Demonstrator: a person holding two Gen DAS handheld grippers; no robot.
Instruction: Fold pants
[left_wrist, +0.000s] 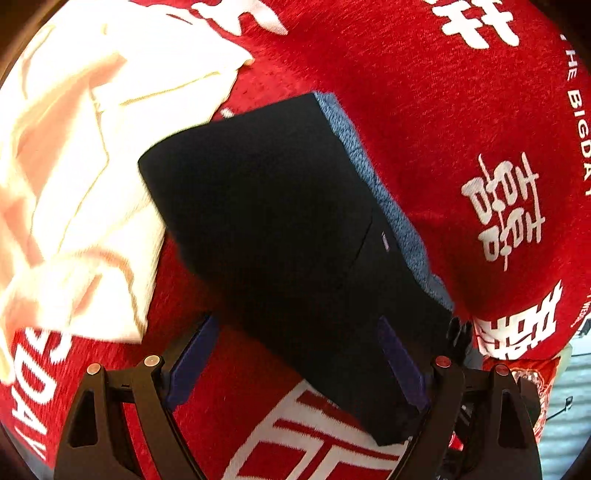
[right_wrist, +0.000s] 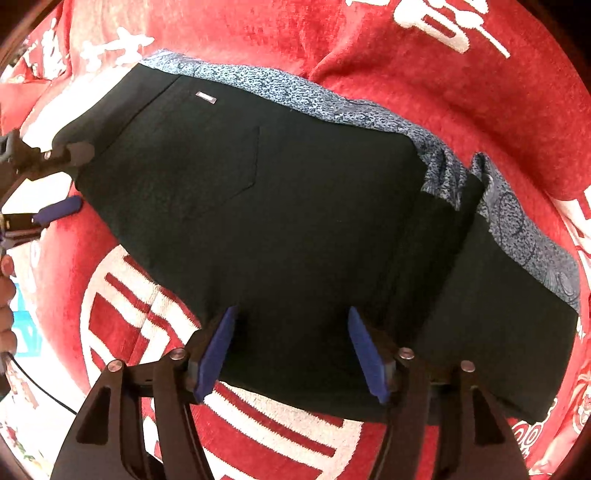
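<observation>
The black pants (left_wrist: 280, 229) lie folded into a compact rectangle on the red cloth, with a blue patterned lining (left_wrist: 373, 184) showing along the far edge. My left gripper (left_wrist: 295, 369) is open, its blue pads either side of the pants' near corner. In the right wrist view the pants (right_wrist: 295, 221) fill the middle, back pocket and small metal tag facing up, lining (right_wrist: 332, 107) along the top. My right gripper (right_wrist: 291, 350) is open over the pants' near edge. The left gripper's fingers (right_wrist: 55, 210) show at that view's left edge.
A red blanket (left_wrist: 424, 110) with white characters and lettering covers the surface. A crumpled cream-white garment (left_wrist: 74, 166) lies to the left of the pants, touching them. A person's fingers (right_wrist: 5, 295) show at the left edge of the right wrist view.
</observation>
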